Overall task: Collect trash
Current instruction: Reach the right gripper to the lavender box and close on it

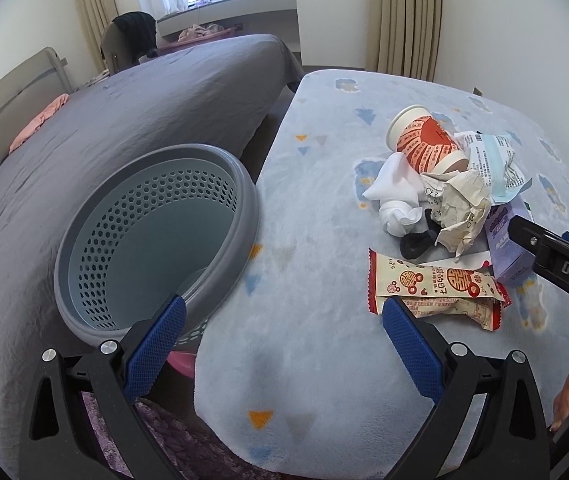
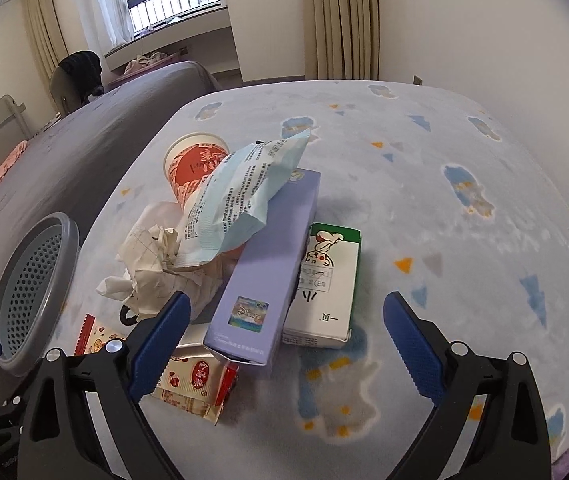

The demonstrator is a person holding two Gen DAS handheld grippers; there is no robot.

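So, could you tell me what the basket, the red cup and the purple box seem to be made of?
Basket: moulded plastic, matte grey-blue, judging by its uniform perforated wall and thick smooth rim.
Red cup: probably paper, with a printed surface and a rolled white lip.
Purple box: likely thin cardboard with a smooth printed finish, given its crisp folded edges and a shiny sticker.

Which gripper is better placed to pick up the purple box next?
Right. The right gripper is open with the purple box directly between its jaws; the left gripper faces bare blanket beside the basket.
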